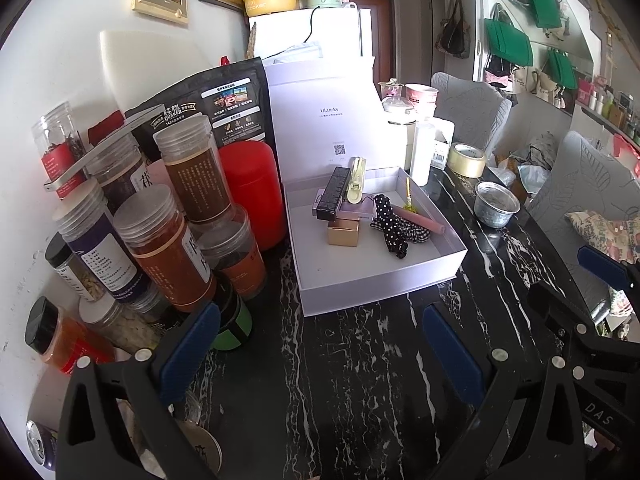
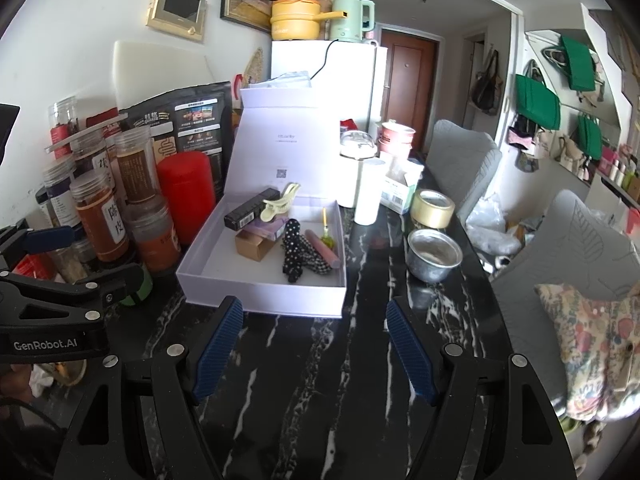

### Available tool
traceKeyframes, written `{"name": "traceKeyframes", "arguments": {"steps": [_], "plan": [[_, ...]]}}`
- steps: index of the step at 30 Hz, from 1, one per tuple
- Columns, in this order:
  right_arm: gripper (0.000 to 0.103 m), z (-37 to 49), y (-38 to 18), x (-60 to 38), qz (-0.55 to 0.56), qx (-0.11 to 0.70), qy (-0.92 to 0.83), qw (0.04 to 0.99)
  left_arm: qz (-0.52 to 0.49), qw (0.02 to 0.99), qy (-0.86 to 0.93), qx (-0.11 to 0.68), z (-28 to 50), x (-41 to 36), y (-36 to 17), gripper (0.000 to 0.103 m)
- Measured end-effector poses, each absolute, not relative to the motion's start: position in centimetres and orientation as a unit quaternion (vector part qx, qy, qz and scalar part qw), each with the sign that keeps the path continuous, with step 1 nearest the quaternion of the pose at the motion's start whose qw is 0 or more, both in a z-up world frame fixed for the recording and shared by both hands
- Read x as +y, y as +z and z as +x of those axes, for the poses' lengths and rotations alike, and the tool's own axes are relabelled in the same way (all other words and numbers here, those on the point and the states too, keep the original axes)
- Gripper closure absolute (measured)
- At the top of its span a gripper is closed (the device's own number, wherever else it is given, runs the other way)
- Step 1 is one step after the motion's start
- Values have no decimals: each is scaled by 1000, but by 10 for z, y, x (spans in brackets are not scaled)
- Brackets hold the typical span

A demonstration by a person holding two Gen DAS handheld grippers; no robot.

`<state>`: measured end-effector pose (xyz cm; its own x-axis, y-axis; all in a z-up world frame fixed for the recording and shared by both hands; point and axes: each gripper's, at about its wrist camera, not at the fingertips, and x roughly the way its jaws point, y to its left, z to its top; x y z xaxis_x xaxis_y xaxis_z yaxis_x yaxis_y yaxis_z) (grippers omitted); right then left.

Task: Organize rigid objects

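An open white box (image 1: 420, 270) (image 2: 260, 294) sits on the black marble table (image 1: 352, 380) (image 2: 320, 380). Inside lie a black case (image 1: 334, 192) (image 2: 250, 210), a pale yellow hair clip (image 1: 355, 184) (image 2: 278, 204), a gold box (image 1: 344, 233) (image 2: 252, 246), a dotted black scrunchie (image 1: 390, 226) (image 2: 292, 250) and a pink tube (image 1: 418, 220) (image 2: 322, 250). My left gripper (image 1: 320, 340) is open and empty, in front of the box. My right gripper (image 2: 314, 344) is open and empty, also in front of the box.
Several spice jars (image 1: 160, 240) (image 2: 104, 216) and a red canister (image 1: 252, 188) (image 2: 188, 192) crowd the left wall. A metal bowl (image 1: 496, 204) (image 2: 434, 254), a tape roll (image 1: 466, 159) (image 2: 434, 208) and white containers (image 2: 368, 190) stand right of the box. Grey chairs (image 2: 560, 256) line the right edge.
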<state>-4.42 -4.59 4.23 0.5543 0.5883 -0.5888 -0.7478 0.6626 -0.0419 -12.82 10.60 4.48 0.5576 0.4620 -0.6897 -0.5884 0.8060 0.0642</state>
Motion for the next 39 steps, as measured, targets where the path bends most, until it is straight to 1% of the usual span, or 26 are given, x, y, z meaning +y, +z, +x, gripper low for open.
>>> {"name": "traceKeyframes", "arguments": {"steps": [18, 39], "plan": [[26, -41, 42, -51, -146, 279, 378, 871, -73, 880, 292, 367, -123, 100, 44, 0], [25, -36, 42, -54, -142, 282, 374, 872, -88, 876, 287, 377, -115, 103, 37, 0]]}}
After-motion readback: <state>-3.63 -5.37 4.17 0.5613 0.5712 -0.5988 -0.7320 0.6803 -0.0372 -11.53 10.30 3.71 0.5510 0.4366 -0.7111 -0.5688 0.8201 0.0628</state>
